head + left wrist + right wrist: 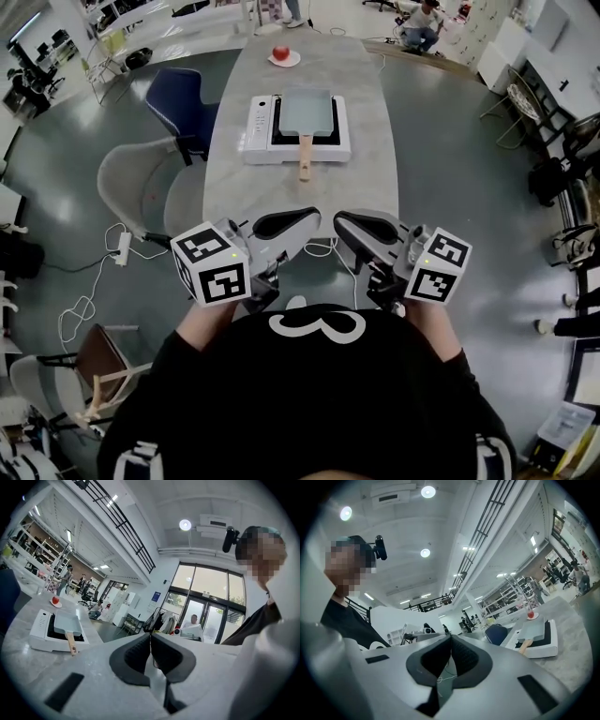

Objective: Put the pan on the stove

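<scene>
Pan (306, 112): pale blue-grey and rectangular. It sits on the black top of the stove, with its wooden handle (305, 156) sticking out over the stove's near edge.
Stove (258, 131): white, single-burner, with a control strip along its left side. It stands midway along the table, square to the table's edges.
Writing on stove: the marks on the control strip are too small to read.
Table (370, 103): long, grey and stone-patterned, with rounded ends.
Plate (284, 59): at the table's far end, carrying a red fruit (280, 51).
Left gripper (150, 638): jaws pressed together with nothing between them. It is held over the table's near end, well apart from the pan.
Right gripper (451, 638): jaws likewise pressed together and empty. It is just beside the left gripper, their tips pointing at each other.
Marker cubes (211, 264): black-and-white square patterns with no lettering.
Shirt print (317, 326): a white curved figure on black that cannot be read for certain.
Chair (183, 98): blue, at the table's left edge beside the stove.
</scene>
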`<control>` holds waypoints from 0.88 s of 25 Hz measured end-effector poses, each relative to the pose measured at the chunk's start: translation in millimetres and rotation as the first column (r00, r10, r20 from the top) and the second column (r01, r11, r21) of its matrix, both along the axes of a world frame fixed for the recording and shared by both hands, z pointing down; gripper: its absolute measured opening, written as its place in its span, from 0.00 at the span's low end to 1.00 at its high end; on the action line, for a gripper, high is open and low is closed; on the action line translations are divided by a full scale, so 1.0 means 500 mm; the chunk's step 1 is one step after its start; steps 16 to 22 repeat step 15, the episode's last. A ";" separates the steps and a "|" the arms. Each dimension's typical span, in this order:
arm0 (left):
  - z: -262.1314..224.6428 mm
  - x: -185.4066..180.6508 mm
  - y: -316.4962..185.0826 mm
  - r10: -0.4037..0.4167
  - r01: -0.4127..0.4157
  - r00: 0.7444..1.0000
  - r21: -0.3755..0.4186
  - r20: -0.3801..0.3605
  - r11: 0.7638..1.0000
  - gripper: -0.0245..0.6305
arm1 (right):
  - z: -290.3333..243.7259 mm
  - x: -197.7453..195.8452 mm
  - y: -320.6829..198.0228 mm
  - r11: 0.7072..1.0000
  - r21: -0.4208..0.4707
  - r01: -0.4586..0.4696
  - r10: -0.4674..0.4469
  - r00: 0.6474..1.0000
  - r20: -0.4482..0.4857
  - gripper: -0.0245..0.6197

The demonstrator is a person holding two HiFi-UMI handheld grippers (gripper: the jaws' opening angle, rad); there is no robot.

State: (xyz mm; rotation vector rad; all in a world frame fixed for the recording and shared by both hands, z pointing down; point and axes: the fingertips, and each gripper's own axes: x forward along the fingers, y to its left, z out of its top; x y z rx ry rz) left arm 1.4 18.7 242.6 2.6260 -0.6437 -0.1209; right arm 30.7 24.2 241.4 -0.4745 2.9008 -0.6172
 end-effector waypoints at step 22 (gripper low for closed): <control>0.001 0.048 0.012 -0.021 0.021 1.000 -0.035 -0.008 0.999 0.07 | -0.001 0.052 0.019 0.999 0.037 -0.021 0.022 1.000 -0.020 0.06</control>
